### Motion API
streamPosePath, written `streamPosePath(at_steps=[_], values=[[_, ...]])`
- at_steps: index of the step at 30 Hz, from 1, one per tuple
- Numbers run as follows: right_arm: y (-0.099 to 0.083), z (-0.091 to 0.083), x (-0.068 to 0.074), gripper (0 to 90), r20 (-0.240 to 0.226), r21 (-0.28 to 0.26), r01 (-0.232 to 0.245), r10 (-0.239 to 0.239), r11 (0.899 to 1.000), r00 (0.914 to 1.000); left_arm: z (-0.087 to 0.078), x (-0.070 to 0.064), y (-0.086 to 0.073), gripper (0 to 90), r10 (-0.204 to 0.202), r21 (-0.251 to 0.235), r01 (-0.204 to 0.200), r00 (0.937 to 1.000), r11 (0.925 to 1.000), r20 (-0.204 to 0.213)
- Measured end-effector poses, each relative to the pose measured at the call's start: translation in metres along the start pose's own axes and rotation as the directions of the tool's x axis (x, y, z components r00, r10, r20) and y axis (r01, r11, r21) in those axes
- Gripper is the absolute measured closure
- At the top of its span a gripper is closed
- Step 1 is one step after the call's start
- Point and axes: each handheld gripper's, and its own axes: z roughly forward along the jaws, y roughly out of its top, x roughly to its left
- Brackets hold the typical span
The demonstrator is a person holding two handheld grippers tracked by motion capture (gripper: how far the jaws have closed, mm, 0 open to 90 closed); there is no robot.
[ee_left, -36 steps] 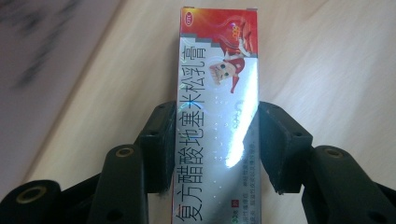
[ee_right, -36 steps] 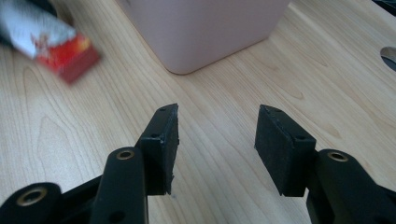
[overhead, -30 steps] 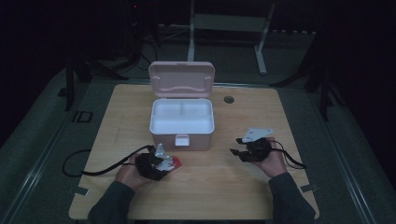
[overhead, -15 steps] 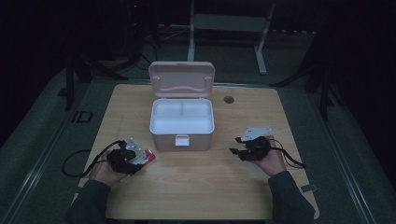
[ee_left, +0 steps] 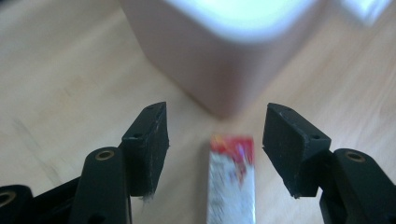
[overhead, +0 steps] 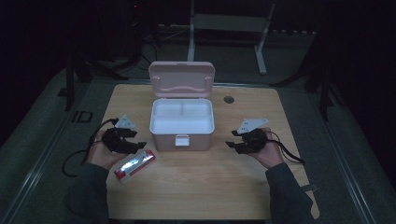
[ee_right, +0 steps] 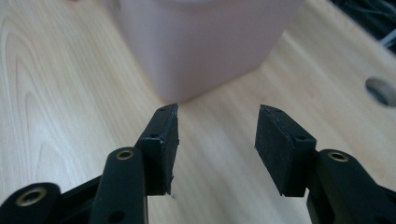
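A pink box [overhead: 181, 126] stands open mid-table with its lid [overhead: 182, 79] upright and a white, bare-looking inside. A red and silver packet [overhead: 135, 164] lies flat on the wood, left of the box's front. My left gripper [overhead: 137, 141] hovers just above and behind the packet, open. In the left gripper view the packet [ee_left: 232, 182] lies low between the spread jaws of that gripper [ee_left: 217, 126], untouched, with the box corner [ee_left: 224, 56] beyond. My right gripper [overhead: 234, 143] is open to the right of the box; in its own view the gripper [ee_right: 217, 126] faces the box wall [ee_right: 201, 42].
The wooden table [overhead: 201, 186] has a round cable hole [overhead: 228, 99] behind the box on the right, also seen as a hole [ee_right: 382, 89] in the right gripper view. Cables trail from both grippers. Dark floor and metal stands surround the table.
My left gripper carried the packet leftward from in front of the box, then let it go; the packet now rests on the table. The right gripper barely moved.
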Motion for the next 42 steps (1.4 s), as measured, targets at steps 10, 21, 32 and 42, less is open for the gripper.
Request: streamPosePath(at_steps=[10,21,32,42], values=[[0.052,0.007,-0.013,47.1,0.003,-0.05,0.011,-0.011,0.999,0.9999,0.0,0.015,0.053,39.8,0.0,-0.019,0.0,1.0,0.9998,-0.007],[0.082,0.038,-0.031,44.9,-0.012,-0.038,-0.054,0.053,0.998,0.9985,0.038,0.032,0.065,37.0,-0.031,0.06,0.03,0.9994,0.9977,0.015],[0.08,0.047,-0.034,45.9,-0.045,0.007,-0.042,0.042,0.999,0.9981,0.058,0.026,0.065,39.7,-0.006,0.077,0.001,0.998,0.997,0.063],[0.064,0.031,-0.029,45.6,-0.034,0.008,-0.039,0.039,0.999,0.9986,0.062,0.007,0.068,39.6,0.005,0.068,-0.01,0.9972,0.9976,0.074]])
